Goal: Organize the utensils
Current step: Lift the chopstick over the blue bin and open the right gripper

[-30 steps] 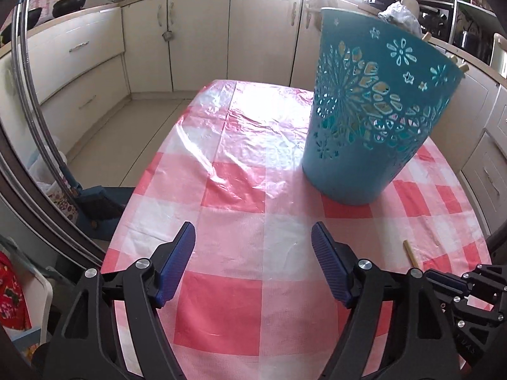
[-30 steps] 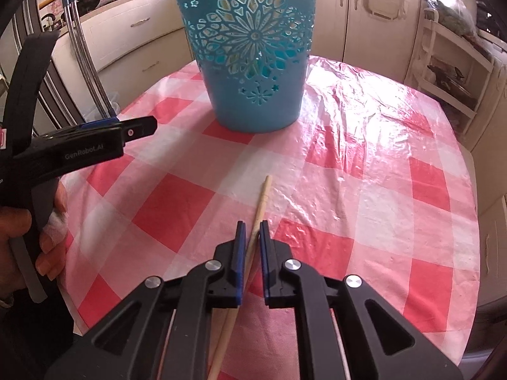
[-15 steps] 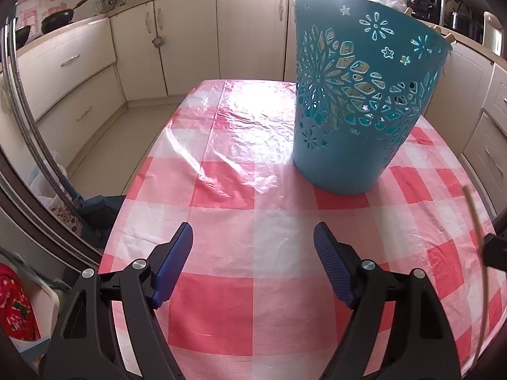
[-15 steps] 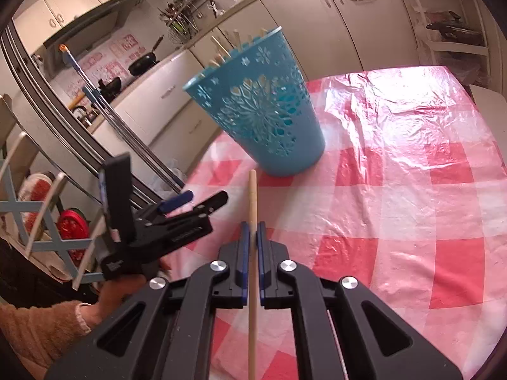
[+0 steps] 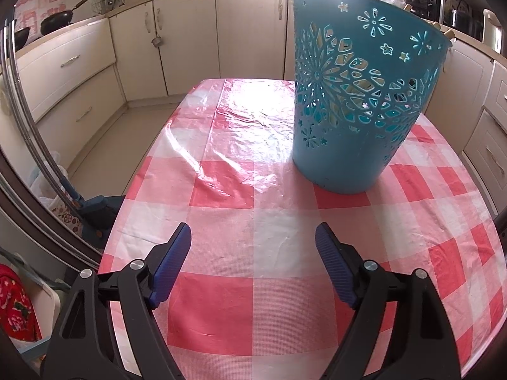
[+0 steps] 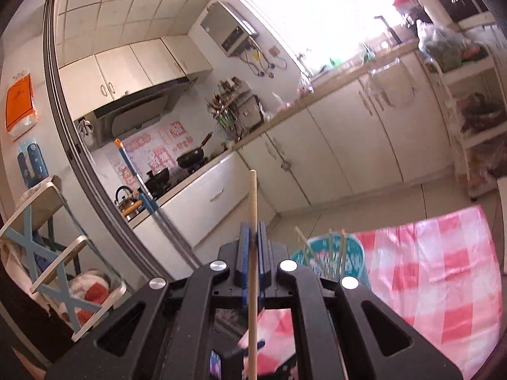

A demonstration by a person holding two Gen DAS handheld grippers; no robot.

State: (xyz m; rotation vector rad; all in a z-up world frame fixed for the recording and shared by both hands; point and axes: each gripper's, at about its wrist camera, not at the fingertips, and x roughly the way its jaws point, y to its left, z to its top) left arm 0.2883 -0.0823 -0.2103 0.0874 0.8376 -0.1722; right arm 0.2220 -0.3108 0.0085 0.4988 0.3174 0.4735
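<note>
One chopstick (image 6: pixel 252 209), pinched in the shut right gripper (image 6: pixel 252 247), may miss the basket (image 6: pixel 329 253) near the table (image 5: pixel 221 285) edge; the left gripper (image 5: pixel 253 272) is opening, empty.

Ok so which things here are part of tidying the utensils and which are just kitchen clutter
Part of the job:
- chopstick, clamped in the right tool
- blue basket, already holding other chopsticks
- left tool, jaws opening, nothing between them

Just lying about:
- black pan on the counter
- kettle
- orange packet on the wall

Cream kitchen cabinets (image 5: pixel 190 41) line tiled walls; a bright window (image 6: pixel 317 9) floods the counter.
</note>
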